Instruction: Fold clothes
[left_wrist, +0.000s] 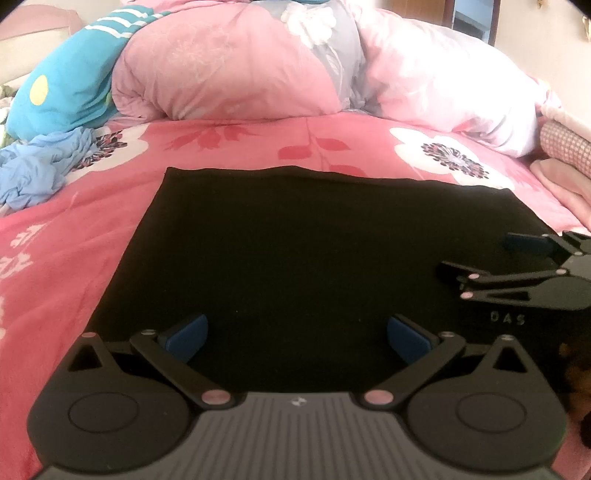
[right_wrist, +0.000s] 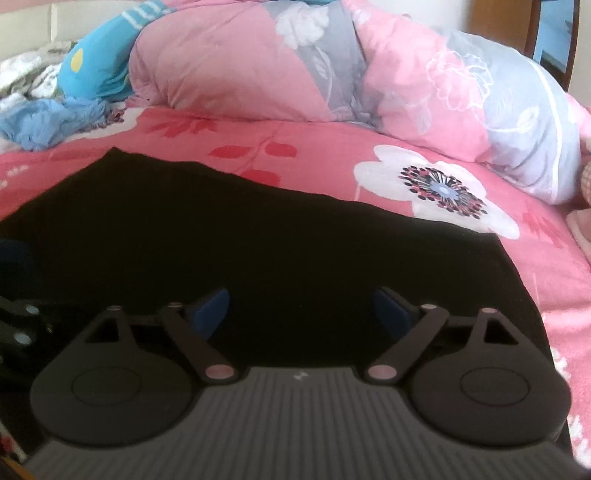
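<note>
A black garment (left_wrist: 295, 251) lies flat and smooth on the pink floral bedspread (left_wrist: 92, 240), folded to a rough rectangle. My left gripper (left_wrist: 297, 338) hovers over its near edge, open, with only cloth showing between the blue pads (left_wrist: 186, 338). My right gripper (left_wrist: 476, 254) reaches in from the right over the garment's right side, rolled on its side, jaws apart. In the right wrist view the right gripper (right_wrist: 300, 308) stands open above the black garment (right_wrist: 258, 240), nothing pinched. The left gripper's black linkage (right_wrist: 22, 325) shows at the left edge.
A rolled pink and grey quilt (left_wrist: 258, 66) fills the back of the bed. A blue cushion with a yellow dot (left_wrist: 62, 92) and a crumpled light blue garment (left_wrist: 40, 166) lie at the far left. A pink checked pillow (left_wrist: 565, 147) sits at the right edge.
</note>
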